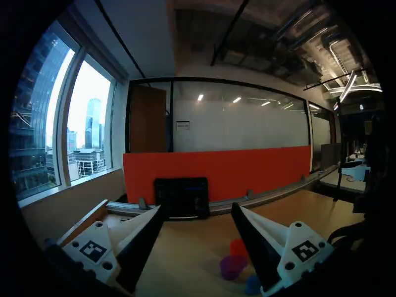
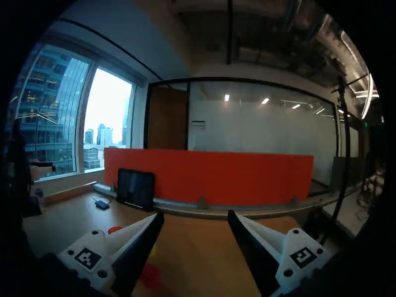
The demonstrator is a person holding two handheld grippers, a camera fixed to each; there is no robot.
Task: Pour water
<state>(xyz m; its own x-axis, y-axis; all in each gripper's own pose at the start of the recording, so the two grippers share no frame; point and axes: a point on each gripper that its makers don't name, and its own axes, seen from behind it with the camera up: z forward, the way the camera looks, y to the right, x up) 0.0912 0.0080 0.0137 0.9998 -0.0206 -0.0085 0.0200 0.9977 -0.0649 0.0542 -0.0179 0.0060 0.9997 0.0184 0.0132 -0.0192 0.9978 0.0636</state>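
In the left gripper view my left gripper (image 1: pixel 197 213) is open above the wooden desk (image 1: pixel 198 247), nothing between its fingers. Below and ahead of it stand three small cups: a red cup (image 1: pixel 238 247), a purple cup (image 1: pixel 231 267) and a blue cup (image 1: pixel 252 284), partly behind the right finger. In the right gripper view my right gripper (image 2: pixel 194 217) is also open and holds nothing. A red object (image 2: pixel 148 274) and a yellow patch (image 2: pixel 152 251) show beside its left finger, and another red thing (image 2: pixel 115 229) peeks over that finger.
An orange partition (image 1: pixel 218 173) runs along the desk's far edge. A dark tablet (image 1: pixel 181 198) leans against it, also the tablet (image 2: pixel 134 188) in the right gripper view. A small dark device (image 2: pixel 102 204) lies near it. Windows (image 1: pixel 84 128) are at the left.
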